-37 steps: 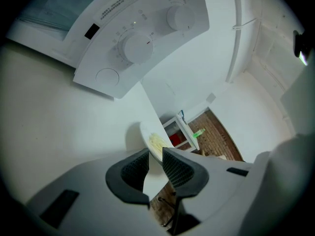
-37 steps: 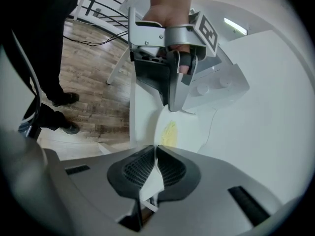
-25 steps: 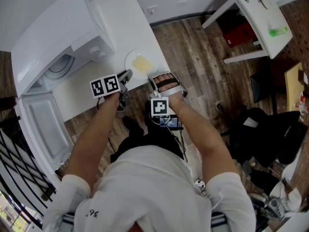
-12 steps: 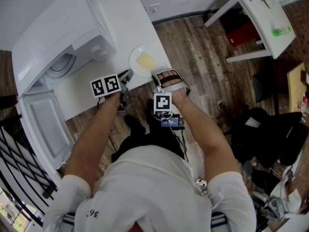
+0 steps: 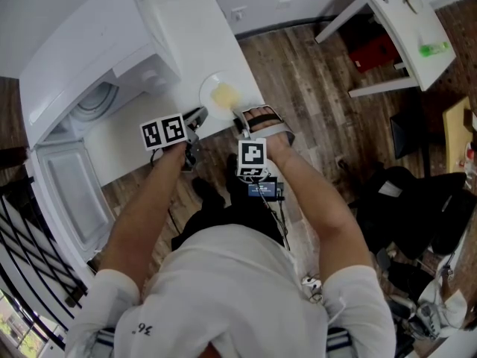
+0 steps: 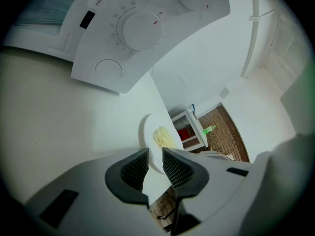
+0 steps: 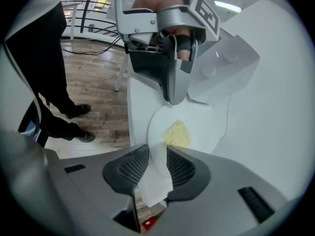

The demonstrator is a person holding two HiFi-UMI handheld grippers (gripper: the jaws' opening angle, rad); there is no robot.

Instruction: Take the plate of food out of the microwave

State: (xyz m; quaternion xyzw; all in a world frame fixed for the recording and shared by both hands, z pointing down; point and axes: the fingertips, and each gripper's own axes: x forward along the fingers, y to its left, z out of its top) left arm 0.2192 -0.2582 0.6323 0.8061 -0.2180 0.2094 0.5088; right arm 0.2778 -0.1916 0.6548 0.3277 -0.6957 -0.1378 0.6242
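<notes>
A white plate (image 5: 222, 94) with pale yellow food (image 5: 224, 95) rests on the white counter (image 5: 141, 144), near its front corner. The same plate (image 7: 189, 124) lies just beyond my right gripper (image 7: 157, 167). Its jaws have just been opening and now stand apart around the near rim without pressing it. My left gripper (image 6: 155, 167) is at the plate's (image 6: 150, 139) other side. Its jaws are a narrow gap apart with the rim at their tips, and whether they press it is unclear. The microwave (image 5: 89, 73) stands behind with its door (image 5: 71, 192) swung open.
The microwave's dial panel (image 6: 140, 28) rises just behind the plate. The counter's edge drops to wooden floor (image 5: 313, 103), where the person's legs and shoes (image 7: 74, 114) stand. A white table (image 5: 406, 28) and dark bags (image 5: 406, 207) are off to the right.
The plate has shifted a little to the right and away from me on the counter. The right gripper followed it, then tipped slightly. The left gripper has stayed put.
</notes>
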